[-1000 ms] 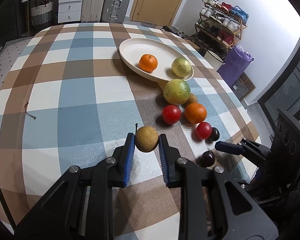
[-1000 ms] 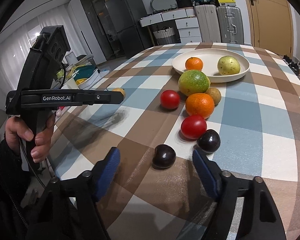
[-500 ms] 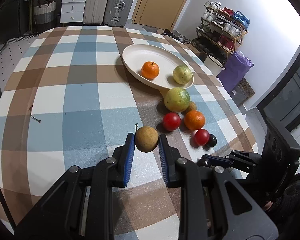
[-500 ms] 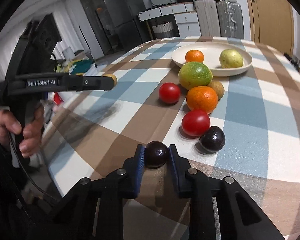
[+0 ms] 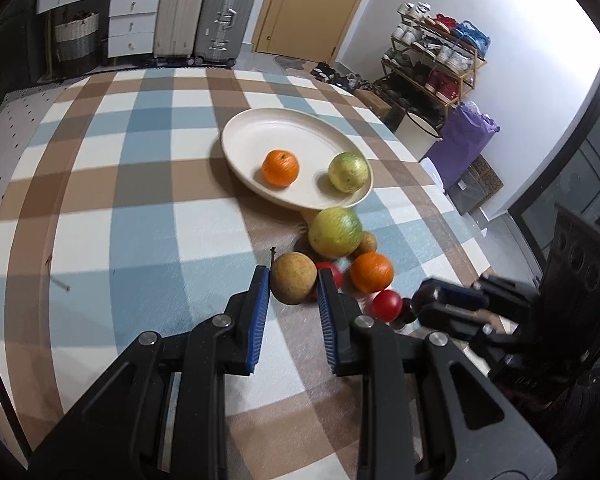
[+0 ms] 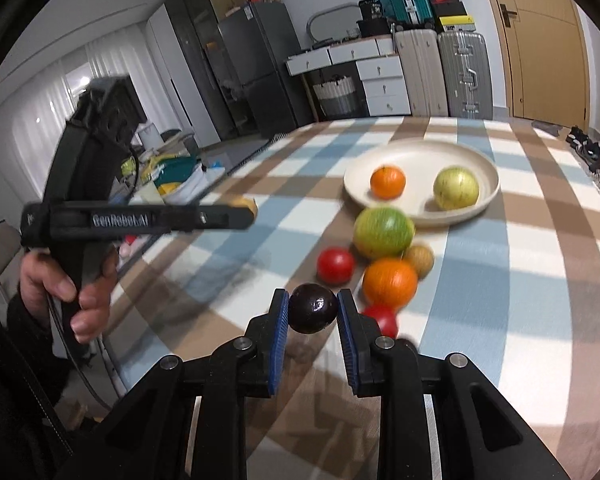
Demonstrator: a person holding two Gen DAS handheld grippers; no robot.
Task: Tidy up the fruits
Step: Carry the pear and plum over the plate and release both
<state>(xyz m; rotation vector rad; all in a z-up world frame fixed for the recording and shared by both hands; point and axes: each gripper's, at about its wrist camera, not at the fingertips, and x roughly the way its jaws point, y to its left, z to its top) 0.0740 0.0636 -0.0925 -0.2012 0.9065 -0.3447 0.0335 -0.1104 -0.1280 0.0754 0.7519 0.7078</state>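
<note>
The left gripper (image 5: 293,286) has its jaws clenched on a brown round fruit (image 5: 293,283) above the checked table (image 5: 148,208), while the right gripper (image 6: 313,309) grips a dark plum (image 6: 313,308) in its jaws, short of the cream plate (image 6: 416,156) holding an orange (image 6: 387,182) and a yellow-green fruit (image 6: 456,188)

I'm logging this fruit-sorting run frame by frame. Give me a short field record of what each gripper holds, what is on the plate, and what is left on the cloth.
left gripper: shut on brown round fruit
right gripper: shut on dark plum
plate: holds small orange and yellow-green fruit
loose on tablecloth: large green citrus, big orange, two red tomatoes, small brown fruit, another dark fruit, mostly hidden
</note>
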